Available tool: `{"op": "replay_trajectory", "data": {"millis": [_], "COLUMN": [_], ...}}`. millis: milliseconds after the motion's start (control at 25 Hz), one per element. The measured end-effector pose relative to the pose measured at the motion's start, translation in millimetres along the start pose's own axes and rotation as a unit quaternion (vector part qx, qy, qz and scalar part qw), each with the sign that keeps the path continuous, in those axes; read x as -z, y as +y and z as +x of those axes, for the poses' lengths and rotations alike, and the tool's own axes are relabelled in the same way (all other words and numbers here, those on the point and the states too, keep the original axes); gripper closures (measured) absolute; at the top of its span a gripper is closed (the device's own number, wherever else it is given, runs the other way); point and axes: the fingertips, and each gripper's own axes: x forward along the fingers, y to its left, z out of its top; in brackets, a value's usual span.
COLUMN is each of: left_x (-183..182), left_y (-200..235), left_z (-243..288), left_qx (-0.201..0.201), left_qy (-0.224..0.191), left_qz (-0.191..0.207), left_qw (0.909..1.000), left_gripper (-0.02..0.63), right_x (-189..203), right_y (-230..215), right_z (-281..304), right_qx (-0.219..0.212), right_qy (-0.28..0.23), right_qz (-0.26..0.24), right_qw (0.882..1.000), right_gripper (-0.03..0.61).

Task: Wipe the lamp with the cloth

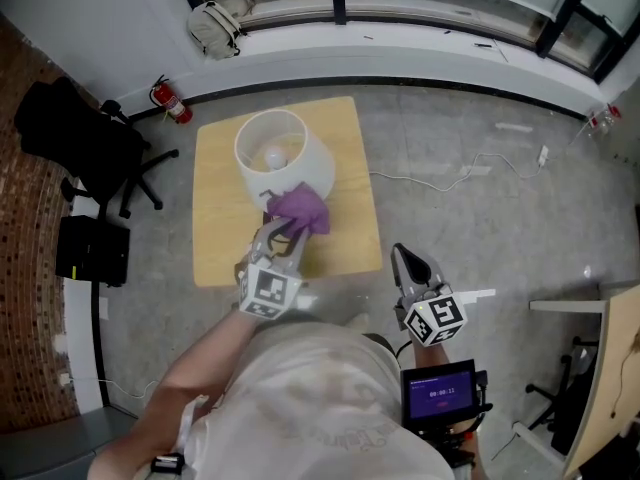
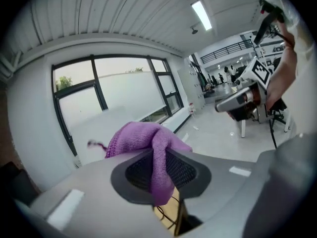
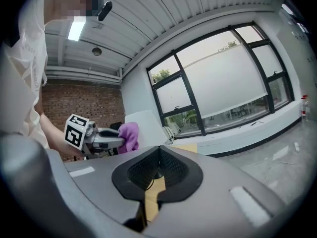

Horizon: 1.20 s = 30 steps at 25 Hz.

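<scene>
Left gripper (image 1: pixel 283 230) pinching the purple cloth (image 1: pixel 304 208) | I read the cloth right against the near side of the lamp (image 1: pixel 283 153), upright on the table (image 1: pixel 350 218) just ahead | right gripper (image 1: pixel 405 261) pressed together, empty, farther off.

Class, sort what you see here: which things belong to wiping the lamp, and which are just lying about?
Part of the job:
- white-shaded lamp
- purple woven cloth, pinched by the left gripper
- square wooden table under the lamp

Just lying about:
- red fire extinguisher
- beige backpack
- black office chair
- white floor cable
</scene>
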Motion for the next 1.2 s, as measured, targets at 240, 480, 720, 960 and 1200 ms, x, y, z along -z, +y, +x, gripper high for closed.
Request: {"op": "replay_trajectory", "data": {"millis": [240, 480, 720, 960, 1200], "left_x": [-100, -97, -50, -27, 0], "left_y": [35, 48, 65, 22, -22], "left_z": [-19, 16, 46, 67, 83], "left_qx": [-0.076, -0.094, -0.112, -0.084, -0.039], "left_qy": [-0.057, 0.026, 0.109, 0.145, 0.175], "left_qz": [0.081, 0.132, 0.138, 0.136, 0.131], "left_qw": [0.9921, 0.9864, 0.9779, 0.9765, 0.9752], "left_gripper": [0.546, 0.545, 0.545, 0.546, 0.545], "right_x": [1, -3, -16, -5, 2], "right_y": [-14, -18, -17, -41, -51], "right_z": [-15, -24, -8, -39, -53], "right_qx": [0.006, 0.007, 0.003, 0.017, 0.020], "right_qy": [-0.017, -0.027, -0.039, -0.030, -0.025], "right_qz": [0.014, 0.023, 0.021, 0.032, 0.037], "right_qw": [1.000, 0.999, 0.999, 0.999, 0.999], "right_gripper": [0.565, 0.565, 0.565, 0.565, 0.565]}}
